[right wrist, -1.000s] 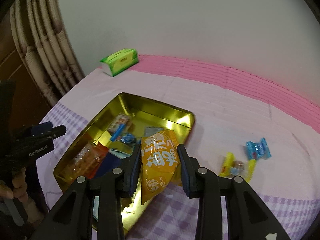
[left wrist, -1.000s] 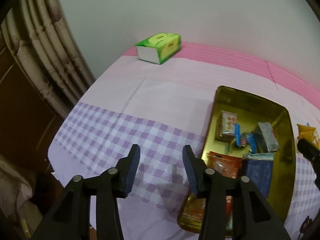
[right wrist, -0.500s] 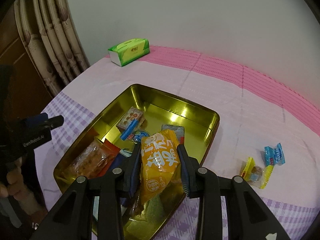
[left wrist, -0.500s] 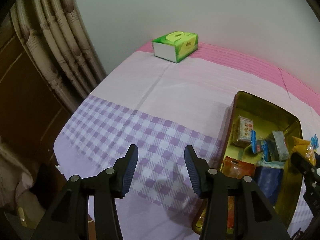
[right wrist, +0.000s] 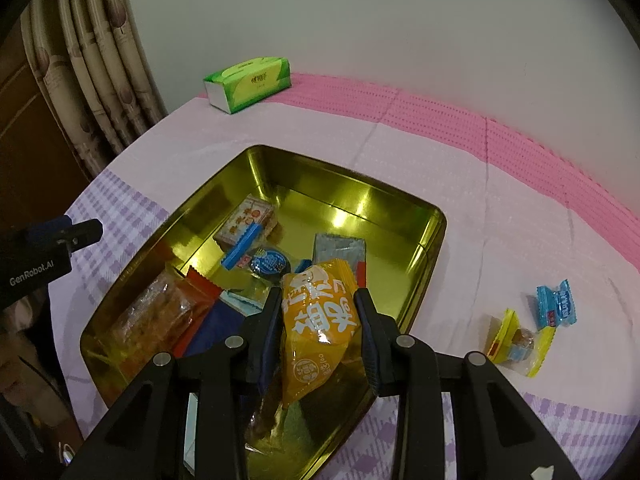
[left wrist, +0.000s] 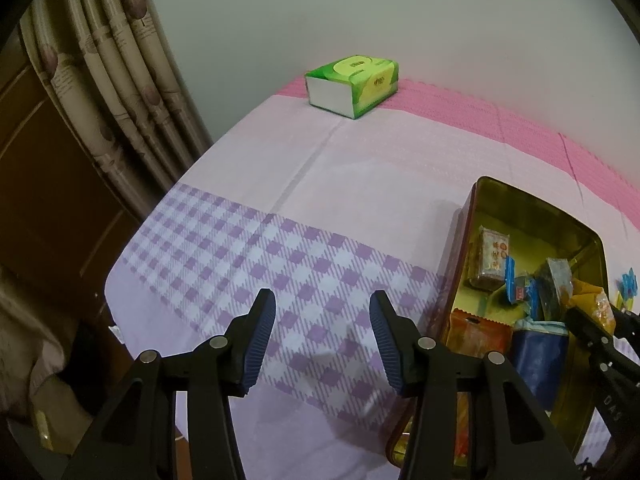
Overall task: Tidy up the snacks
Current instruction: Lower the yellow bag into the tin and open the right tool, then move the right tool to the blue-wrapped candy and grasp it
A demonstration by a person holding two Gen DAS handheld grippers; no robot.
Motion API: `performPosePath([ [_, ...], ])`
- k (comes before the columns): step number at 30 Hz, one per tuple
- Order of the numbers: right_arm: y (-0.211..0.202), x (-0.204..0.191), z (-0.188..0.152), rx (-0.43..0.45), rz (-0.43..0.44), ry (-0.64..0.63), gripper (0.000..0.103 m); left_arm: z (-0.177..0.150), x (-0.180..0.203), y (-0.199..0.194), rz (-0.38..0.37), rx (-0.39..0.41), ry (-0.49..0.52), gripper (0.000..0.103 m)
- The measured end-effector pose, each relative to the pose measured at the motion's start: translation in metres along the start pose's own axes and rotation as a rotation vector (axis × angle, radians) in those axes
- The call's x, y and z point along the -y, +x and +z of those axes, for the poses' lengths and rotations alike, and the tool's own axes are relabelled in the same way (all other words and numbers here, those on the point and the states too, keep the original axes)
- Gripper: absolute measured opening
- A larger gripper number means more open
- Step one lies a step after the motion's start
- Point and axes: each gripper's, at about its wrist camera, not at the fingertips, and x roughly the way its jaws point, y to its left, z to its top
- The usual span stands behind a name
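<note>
The tin (right wrist: 434, 216) sits on the worktop (right wrist: 460, 184) holding several snacks, 2 candies (right wrist: 532, 328) lie to its right, and a tissue box (right wrist: 248, 84) stands behind it.

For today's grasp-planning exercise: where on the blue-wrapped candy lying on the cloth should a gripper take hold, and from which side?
Grip the blue-wrapped candy across its plump middle, coming down from above. It lies flat on the tablecloth, apart from the yellow-wrapped candies, and its crimped ends look too thin to hold.

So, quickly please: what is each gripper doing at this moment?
Left gripper: open, fingers apart over the checked cloth, holding nothing.
Right gripper: closed on the yellow snack bag, above the gold tin.
</note>
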Motion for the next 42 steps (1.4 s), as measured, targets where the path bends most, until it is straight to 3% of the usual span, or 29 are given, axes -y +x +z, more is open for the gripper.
performPosePath([
  [11,-0.001,-0.002,-0.002,-0.001,0.013,0.012,0.037,-0.002,0.002,0.000,-0.003,-0.004,0.007,0.052],
  [23,-0.008,0.000,-0.004,0.016,0.024,0.017,0.052,-0.003,0.006,0.001,-0.007,-0.006,0.026,0.052],
  [30,-0.017,0.005,0.000,0.044,0.034,0.036,0.053,-0.003,0.006,0.001,-0.007,-0.005,0.028,0.052],
  [36,-0.031,0.021,0.004,0.081,0.022,0.073,0.054,-0.003,0.006,0.001,-0.008,-0.005,0.030,0.053],
  [42,-0.041,0.064,0.005,0.098,-0.062,0.117,0.055,-0.003,0.006,0.001,-0.007,-0.005,0.028,0.053],
])
